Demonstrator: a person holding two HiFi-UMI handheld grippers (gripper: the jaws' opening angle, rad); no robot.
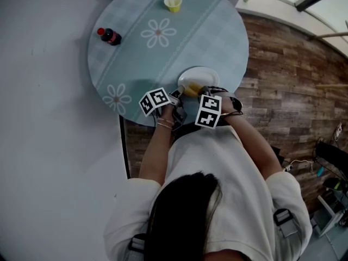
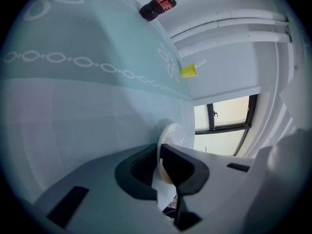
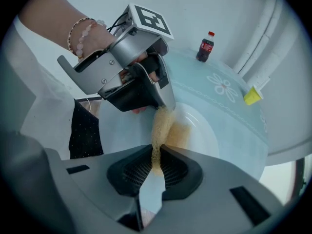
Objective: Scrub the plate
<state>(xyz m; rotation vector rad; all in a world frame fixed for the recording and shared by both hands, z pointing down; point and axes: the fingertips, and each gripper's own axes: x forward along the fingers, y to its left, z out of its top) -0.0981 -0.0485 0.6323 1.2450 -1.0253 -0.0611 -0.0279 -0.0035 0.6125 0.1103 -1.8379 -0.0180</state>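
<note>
Both grippers are down at the lower edge of the round worktop (image 1: 217,31), crowded over the white plate (image 1: 202,76). The plate sits at the lower right of the teal flowered cloth, right by the rim nearest the person.

In the left gripper view, the left gripper (image 2: 160,155) has its jaws nearly together, clamped on the plate's rim, with the thin white edge running straight between the dark pads. The right gripper view backs that up from the other side, showing it biting the plate's edge at the centre of the frame. A beaded bracelet (image 3: 80,26) shows on the wrist behind it.

The right gripper (image 3: 157,155) is pinched narrow on a tan scrub pad (image 3: 160,126), which sticks out past the jaw tips and reaches down onto the plate, just below the left gripper's jaws. There is a tan patch on the white surface beside it, and I can't tell whether that is pad or smear.

Well apart from the action, a cola bottle (image 1: 110,36) with a red cap lies at the upper left of the worktop. A yellow cup (image 1: 173,4) with a straw stands at the top edge. Wooden floor (image 1: 283,91) fills the right of the head view.
</note>
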